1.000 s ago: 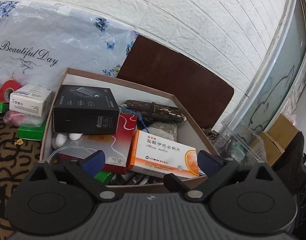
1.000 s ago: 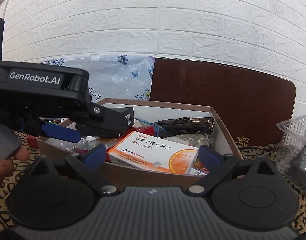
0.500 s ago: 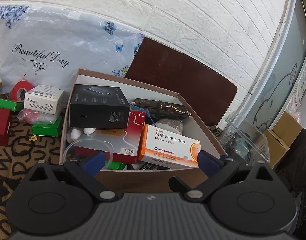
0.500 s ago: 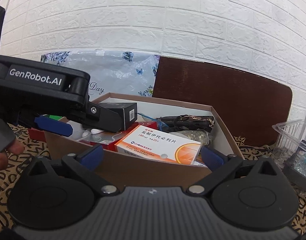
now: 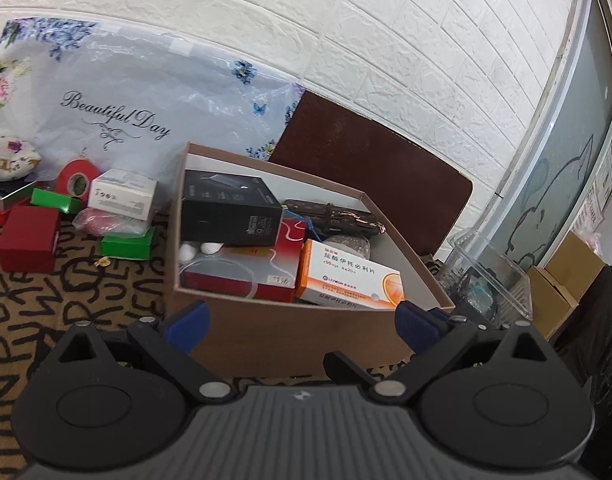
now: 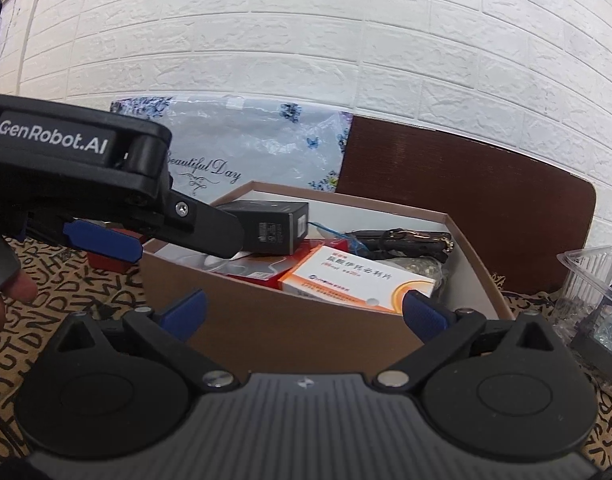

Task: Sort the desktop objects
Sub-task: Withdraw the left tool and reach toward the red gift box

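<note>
Patterned tabletop (image 5: 86,292) (left of box (image 5: 290,336)) lies bare.

L wrist: above-left, near | R wrist: lower, right; both share box (image 5: 290,336)

The left gripper (image 5: 302,318) is level, its blue fingertips spread wide, nothing between them; the right gripper (image 6: 304,310) is likewise spread and empty; a hand (image 6: 4,294) grips the left tool.
</note>
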A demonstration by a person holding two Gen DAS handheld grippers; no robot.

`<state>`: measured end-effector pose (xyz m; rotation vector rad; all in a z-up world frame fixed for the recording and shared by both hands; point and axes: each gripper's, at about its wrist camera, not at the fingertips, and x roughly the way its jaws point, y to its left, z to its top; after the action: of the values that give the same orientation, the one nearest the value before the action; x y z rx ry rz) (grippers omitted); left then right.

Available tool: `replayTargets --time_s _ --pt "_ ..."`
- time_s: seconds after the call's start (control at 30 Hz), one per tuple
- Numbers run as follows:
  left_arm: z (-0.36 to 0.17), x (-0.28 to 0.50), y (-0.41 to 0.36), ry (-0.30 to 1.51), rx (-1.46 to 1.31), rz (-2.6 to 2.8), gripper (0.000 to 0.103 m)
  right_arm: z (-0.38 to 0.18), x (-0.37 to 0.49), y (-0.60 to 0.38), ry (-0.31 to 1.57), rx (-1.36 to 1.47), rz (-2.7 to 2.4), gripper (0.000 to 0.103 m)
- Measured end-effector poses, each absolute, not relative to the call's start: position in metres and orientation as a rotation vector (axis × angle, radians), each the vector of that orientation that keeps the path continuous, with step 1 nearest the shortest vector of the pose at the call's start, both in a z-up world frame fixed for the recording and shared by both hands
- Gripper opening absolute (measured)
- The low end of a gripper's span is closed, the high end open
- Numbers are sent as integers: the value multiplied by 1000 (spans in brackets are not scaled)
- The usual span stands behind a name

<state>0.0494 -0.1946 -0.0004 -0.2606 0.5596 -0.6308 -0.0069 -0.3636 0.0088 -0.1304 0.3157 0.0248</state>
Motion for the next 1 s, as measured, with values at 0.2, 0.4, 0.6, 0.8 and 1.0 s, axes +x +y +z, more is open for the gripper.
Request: replayTargets --time_s 0.2,0.4,0.6,0.8,1.0 --pt "-14 33 -161 574 -280 -583 102 3 -15 -338 336 -145 91 101" --pt "-27 22 -123 591 -308 -522 102 -4 -18 -302 363 -157 196 101" --pt "-29 22 -75 588 -350 -429 102 -8 -17 -259 376 -230 297 101" --pt "-36 32 -31 598 -422 -336 102 -7 -13 -217 379 -285 400 101" --pt "-52 43 0 627 -449 -272 102 -19 1 -174 414 -355 472 101"
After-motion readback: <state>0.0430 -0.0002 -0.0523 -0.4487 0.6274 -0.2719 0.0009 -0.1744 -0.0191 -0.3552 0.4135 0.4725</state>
